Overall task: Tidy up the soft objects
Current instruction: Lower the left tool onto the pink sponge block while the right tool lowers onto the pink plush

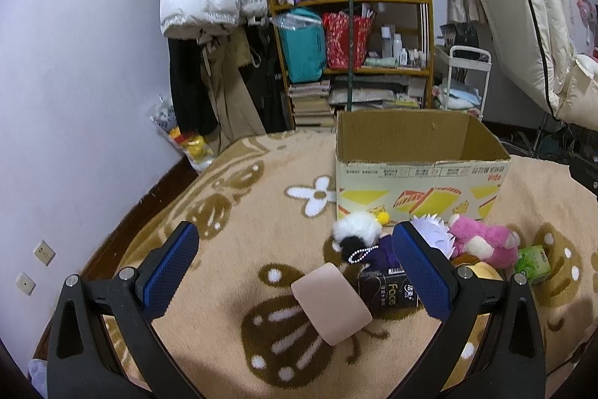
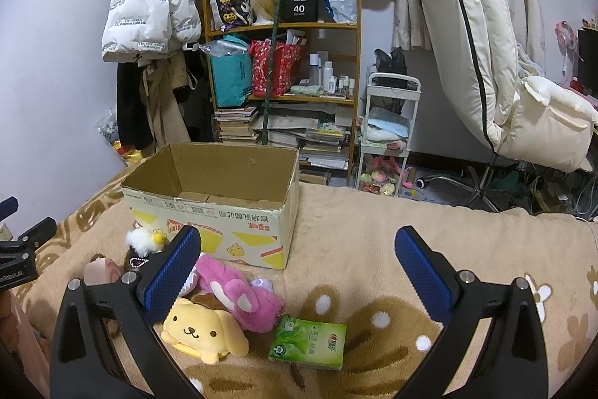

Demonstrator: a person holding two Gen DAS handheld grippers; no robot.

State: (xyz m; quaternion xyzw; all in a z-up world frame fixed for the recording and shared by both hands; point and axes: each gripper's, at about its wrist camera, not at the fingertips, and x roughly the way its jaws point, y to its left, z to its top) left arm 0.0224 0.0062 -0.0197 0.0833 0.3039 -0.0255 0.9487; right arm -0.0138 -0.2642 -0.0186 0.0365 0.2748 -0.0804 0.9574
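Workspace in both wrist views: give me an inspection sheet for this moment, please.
Surface: beige patterned blanket.
Job's things: open cardboard box, seemingly empty; in front lie pink plush, yellow dog plush, white pom-pom keychain, pink pad, black tissue pack, green tissue pack.
Clutter: nothing seen besides these.
Grippers: left tongs open, empty; right tongs open, empty.
Cables: tangle under chair.
Surroundings: shelf, hanging jacket, white chair.

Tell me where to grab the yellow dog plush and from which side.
Grip the yellow dog plush across its rounded head, coming from above. It lies face up on the blanket, its ears flopping sideways, beside the open right gripper; the pink plush crowds its far side.
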